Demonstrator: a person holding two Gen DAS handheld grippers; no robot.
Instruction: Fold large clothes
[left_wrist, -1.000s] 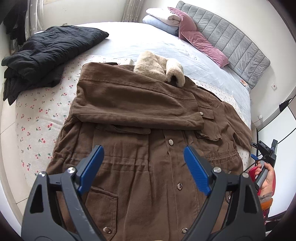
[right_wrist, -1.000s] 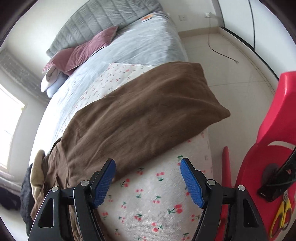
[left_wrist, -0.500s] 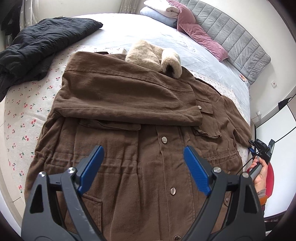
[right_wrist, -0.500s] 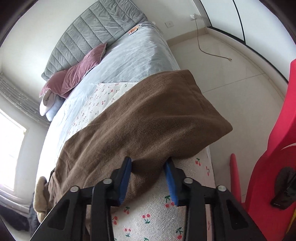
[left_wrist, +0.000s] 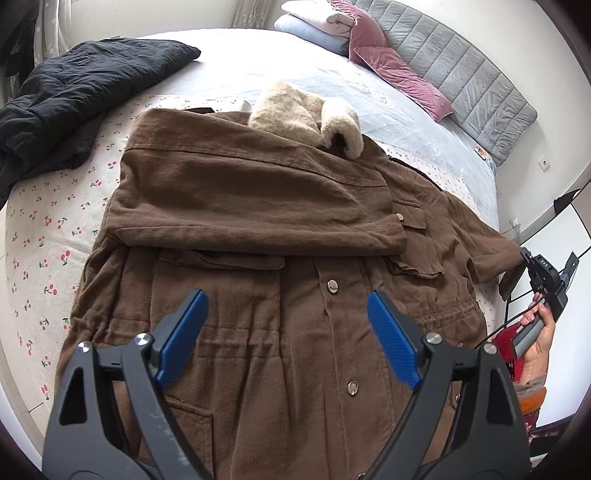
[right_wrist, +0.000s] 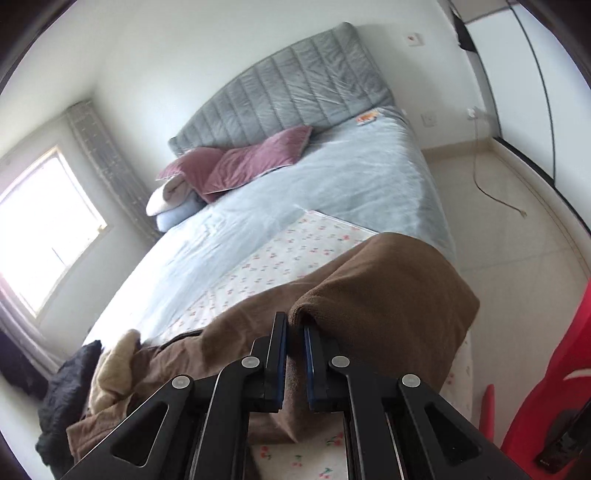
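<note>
While your left gripper hangs over the coat, the biggest thing in view is the bed: pale blue sheet, grey padded headboard at the far end, mauve pillows against it with a few folded pale items stacked beside them. A white cherry-print sheet covers the near part of the bed.

The brown coat lies front up on that sheet, snaps running down the middle, its hem end toward your left camera. One sleeve is folded across the chest. The fleece-lined hood sits bunched at the collar, on the side toward the headboard. A black jacket is heaped at the far left of the bed, apart from the coat.

The other sleeve runs off toward the bed's right edge. Your right gripper is clamped on its cuff: the blue pads are nearly together with brown fabric pinched between them, and the cuff end is lifted clear of the sheet, draping over the finger tips. In the left view you can see your right hand holding that tool at the coat's right side.

Your left gripper's jaws stand wide apart, nothing between the pads, not touching the coat as far as I can tell. A red plastic object stands on the floor by the bed's right edge.
</note>
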